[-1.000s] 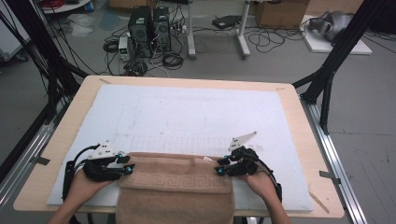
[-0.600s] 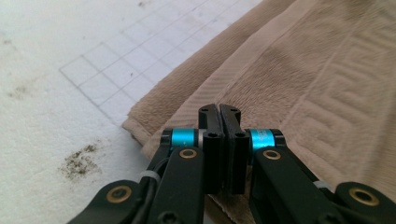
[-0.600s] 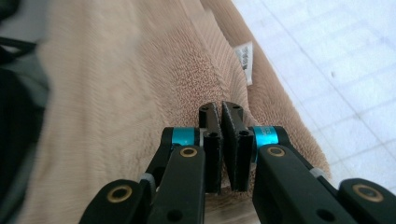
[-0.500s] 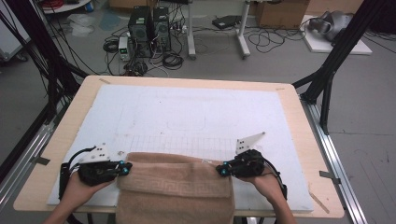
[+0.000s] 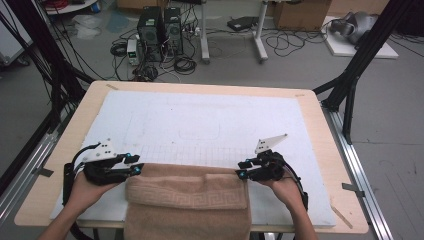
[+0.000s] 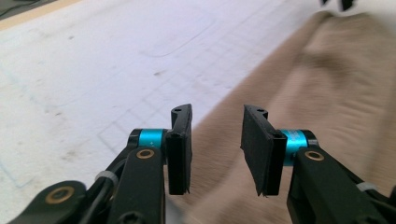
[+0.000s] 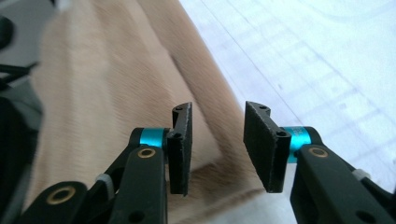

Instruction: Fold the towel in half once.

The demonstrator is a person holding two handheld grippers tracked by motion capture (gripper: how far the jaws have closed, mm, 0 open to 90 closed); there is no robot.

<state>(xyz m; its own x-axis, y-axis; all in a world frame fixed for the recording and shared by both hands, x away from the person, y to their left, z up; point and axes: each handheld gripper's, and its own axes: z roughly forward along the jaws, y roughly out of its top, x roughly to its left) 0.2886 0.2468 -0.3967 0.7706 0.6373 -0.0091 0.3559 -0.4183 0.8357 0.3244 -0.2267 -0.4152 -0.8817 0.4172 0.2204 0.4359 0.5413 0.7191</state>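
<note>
Both grippers have slid outward since the earlier frames and now sit at the towel's [image 5: 187,192] two ends. Left gripper [image 5: 134,165] has its jaws spread over the left end, pinching nothing; right gripper [image 5: 243,169] is likewise spread at the folded right corner. Folded over on itself, the towel lies at the near edge of the surface [image 5: 200,125], its lower part hanging over. Judging by this, a fold is just finished or another grasp is coming; next, each gripper must close on a corner. No containers are present.
</note>
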